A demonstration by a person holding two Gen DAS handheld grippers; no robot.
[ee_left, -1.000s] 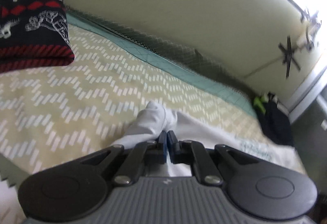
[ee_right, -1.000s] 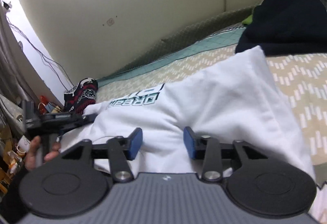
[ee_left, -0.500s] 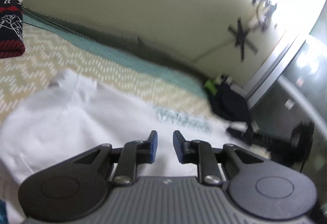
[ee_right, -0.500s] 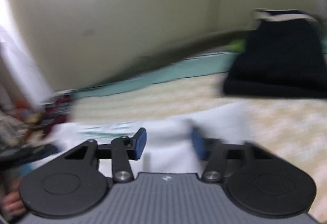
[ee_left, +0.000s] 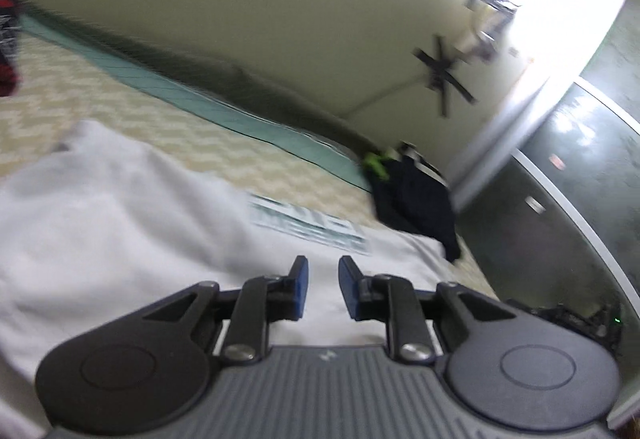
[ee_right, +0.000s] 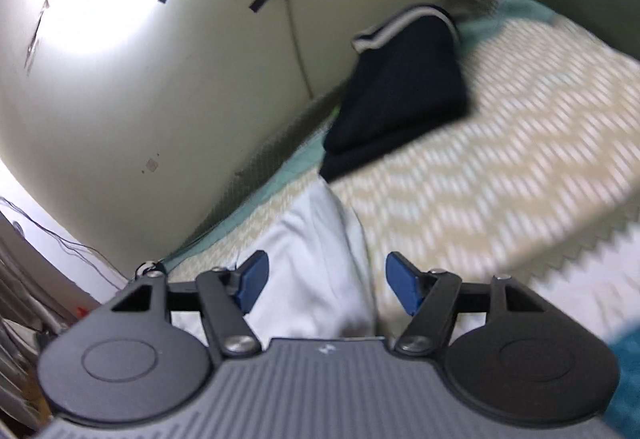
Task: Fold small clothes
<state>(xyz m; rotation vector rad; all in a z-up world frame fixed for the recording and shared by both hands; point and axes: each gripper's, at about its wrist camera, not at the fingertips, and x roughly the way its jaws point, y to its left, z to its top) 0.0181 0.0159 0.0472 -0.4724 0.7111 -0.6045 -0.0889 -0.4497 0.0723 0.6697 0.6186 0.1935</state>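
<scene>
The left gripper [ee_left: 323, 289] hangs over the white garment [ee_left: 120, 215] spread on the patterned bedspread [ee_left: 120, 111], its 2 fingers parted and holding nothing. The right gripper [ee_right: 326, 285] is spread wide astride a narrow part of the white garment [ee_right: 316, 259], near a dark folded garment [ee_right: 400, 95].

A shirt [ee_left: 120, 215] lies spread on the bed [ee_left: 100, 107], nearest the left gripper [ee_left: 323, 287]. A folded garment [ee_left: 412, 195] sits far right beyond it; another [ee_left: 8, 51] lies far left. The wall [ee_left: 240, 19] runs behind the bed.
</scene>
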